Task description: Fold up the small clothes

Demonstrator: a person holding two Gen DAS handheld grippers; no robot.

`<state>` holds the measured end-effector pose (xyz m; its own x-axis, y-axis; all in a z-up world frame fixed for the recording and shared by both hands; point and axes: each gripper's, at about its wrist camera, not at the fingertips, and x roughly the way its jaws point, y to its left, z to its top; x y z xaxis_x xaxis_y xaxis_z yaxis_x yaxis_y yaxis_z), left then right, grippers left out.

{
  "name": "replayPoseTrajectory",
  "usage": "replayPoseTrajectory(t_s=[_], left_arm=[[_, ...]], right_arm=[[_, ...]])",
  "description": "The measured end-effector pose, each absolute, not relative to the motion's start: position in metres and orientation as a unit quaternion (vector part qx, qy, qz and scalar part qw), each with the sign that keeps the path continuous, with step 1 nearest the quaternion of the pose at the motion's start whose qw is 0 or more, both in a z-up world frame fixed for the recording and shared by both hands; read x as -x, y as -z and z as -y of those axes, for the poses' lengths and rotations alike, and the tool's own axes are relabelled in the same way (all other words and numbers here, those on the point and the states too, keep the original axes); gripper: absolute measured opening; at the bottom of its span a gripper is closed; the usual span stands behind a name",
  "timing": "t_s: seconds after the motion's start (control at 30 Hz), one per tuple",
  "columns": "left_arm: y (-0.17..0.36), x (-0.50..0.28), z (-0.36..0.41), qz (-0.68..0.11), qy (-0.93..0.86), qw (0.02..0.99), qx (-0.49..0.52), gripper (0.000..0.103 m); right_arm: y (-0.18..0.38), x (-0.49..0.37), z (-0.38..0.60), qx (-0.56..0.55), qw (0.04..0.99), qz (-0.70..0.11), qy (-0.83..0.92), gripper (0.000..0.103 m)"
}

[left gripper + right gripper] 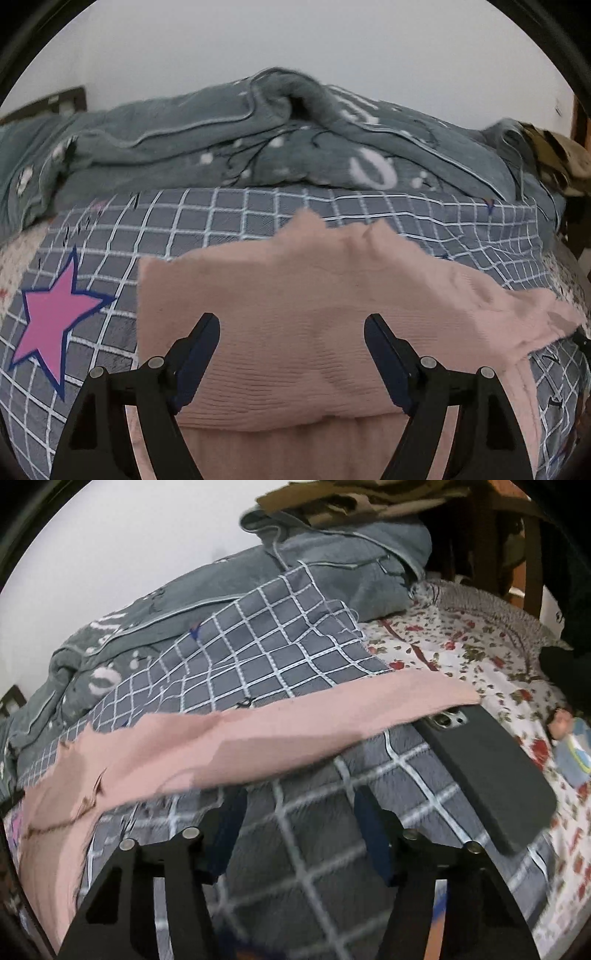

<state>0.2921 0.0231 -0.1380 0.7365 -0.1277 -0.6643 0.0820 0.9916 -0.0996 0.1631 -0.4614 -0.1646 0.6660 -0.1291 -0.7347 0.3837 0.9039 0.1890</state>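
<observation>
One pink garment [314, 295], unlabelled, on checked blanket [229, 214]

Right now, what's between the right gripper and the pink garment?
Only checked blanket, seen in the right wrist view; the right gripper is open just short of the pink garment.

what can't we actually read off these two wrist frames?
- Pink knit garment: near hem hidden behind the left claw, left wrist view; garment type unclear.
- Its sleeve: far end motion-blurred, right wrist view, near the right claw.
- Phone: top edge tucked under the sleeve.
- Small figure on the floral sheet: blurred and at the fisheye rim.
</observation>
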Motion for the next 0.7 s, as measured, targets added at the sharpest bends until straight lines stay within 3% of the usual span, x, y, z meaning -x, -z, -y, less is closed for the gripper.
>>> replayPoseTrajectory(t_s=[0.27,0.33,0.37,0.4,0.43,0.7], left_arm=[[0.160,-0.303,-0.026,-0.368,0.064,0.927,0.039,0.079],[0.163,-0.306,-0.022,-0.371,0.071,0.925,0.037,0.079],[0.164,-0.306,-0.022,-0.371,0.074,0.925,0.038,0.079],[0.163,-0.307,-0.022,-0.371,0.078,0.925,0.040,0.079],[0.162,-0.307,-0.023,-0.370,0.079,0.925,0.042,0.079],[0.137,-0.288,-0.065,-0.340,0.050,0.937,0.062,0.079]], right_arm=[[0.173,-0.192,0.494,-0.208,0.884,-0.376,0.183,0.059],[0.173,-0.194,0.498,-0.204,0.885,-0.372,0.194,0.052],[0.172,-0.195,0.499,-0.196,0.885,-0.372,0.201,0.041],[0.172,-0.197,0.500,-0.187,0.886,-0.371,0.205,0.017],[0.170,-0.199,0.498,-0.166,0.891,-0.367,0.211,0.008],[0.123,-0.206,0.460,-0.074,0.923,-0.301,0.230,0.005]])
